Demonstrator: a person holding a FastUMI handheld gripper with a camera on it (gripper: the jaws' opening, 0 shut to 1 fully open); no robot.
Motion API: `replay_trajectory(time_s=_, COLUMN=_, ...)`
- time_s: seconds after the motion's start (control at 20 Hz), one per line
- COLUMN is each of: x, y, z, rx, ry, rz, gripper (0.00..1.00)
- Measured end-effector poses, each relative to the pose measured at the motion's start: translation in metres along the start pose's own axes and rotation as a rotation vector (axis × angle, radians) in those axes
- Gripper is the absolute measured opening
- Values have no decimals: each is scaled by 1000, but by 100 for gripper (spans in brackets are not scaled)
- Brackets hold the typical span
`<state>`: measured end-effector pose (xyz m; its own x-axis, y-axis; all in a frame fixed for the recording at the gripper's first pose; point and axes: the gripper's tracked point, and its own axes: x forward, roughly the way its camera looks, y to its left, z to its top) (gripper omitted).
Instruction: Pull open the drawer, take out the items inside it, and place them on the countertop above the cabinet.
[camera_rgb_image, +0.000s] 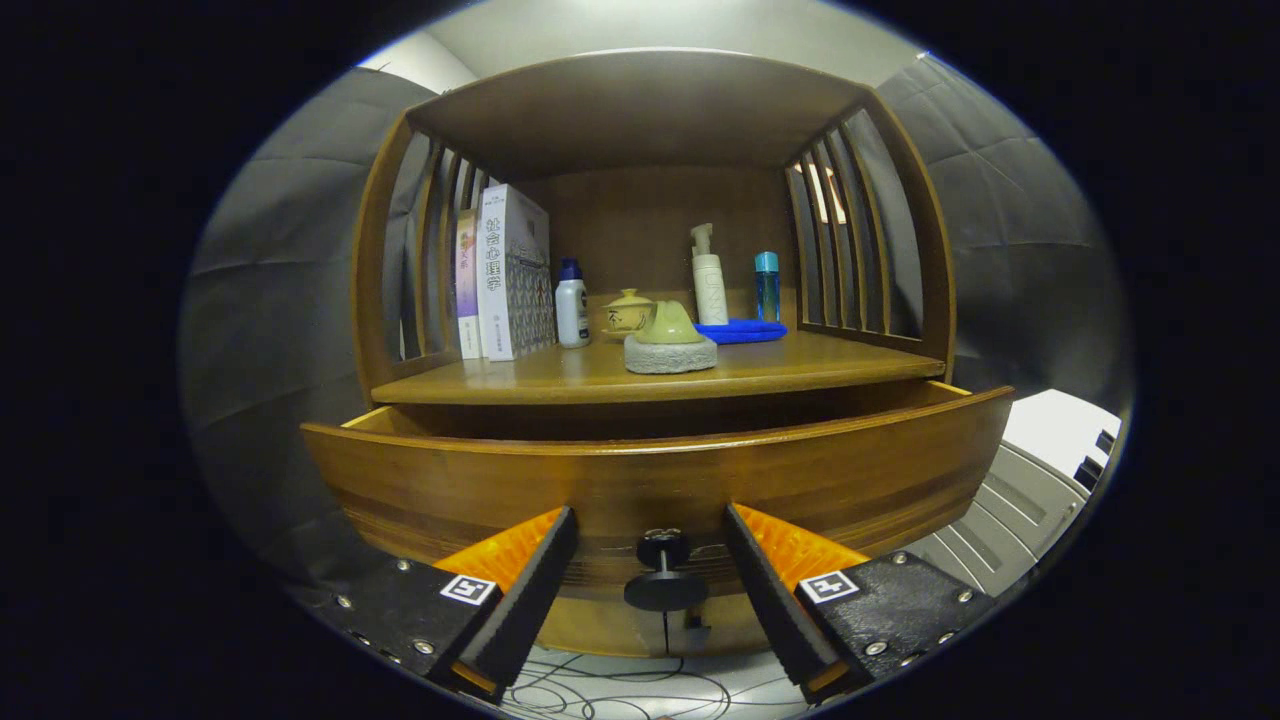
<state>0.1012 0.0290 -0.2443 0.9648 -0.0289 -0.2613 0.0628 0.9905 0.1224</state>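
We hold the gripper (650, 570) wide open, gripping nothing, its fingers flanking the drawer knob (664, 572). The drawer (640, 480) stands pulled out, so we judge its contents reachable from above.

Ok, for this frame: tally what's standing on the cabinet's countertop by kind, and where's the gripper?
Books: 2
Bottles: 3 (white with a blue cap, pump bottle, blue bottle)
Teapot: 1
Stone with a green piece on it: 1
Blue cloth: 1
Total: 8
The gripper is open, its fingers either side of the drawer knob, touching nothing.
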Motion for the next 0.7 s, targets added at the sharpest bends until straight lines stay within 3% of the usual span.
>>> replay_trajectory(time_s=0.45, x=58, y=-9, z=5, rx=21, ry=-1, rz=4, gripper=95)
replay_trajectory(time_s=0.7, x=62, y=-12, z=5, rx=-19, ry=7, rz=11, gripper=95)
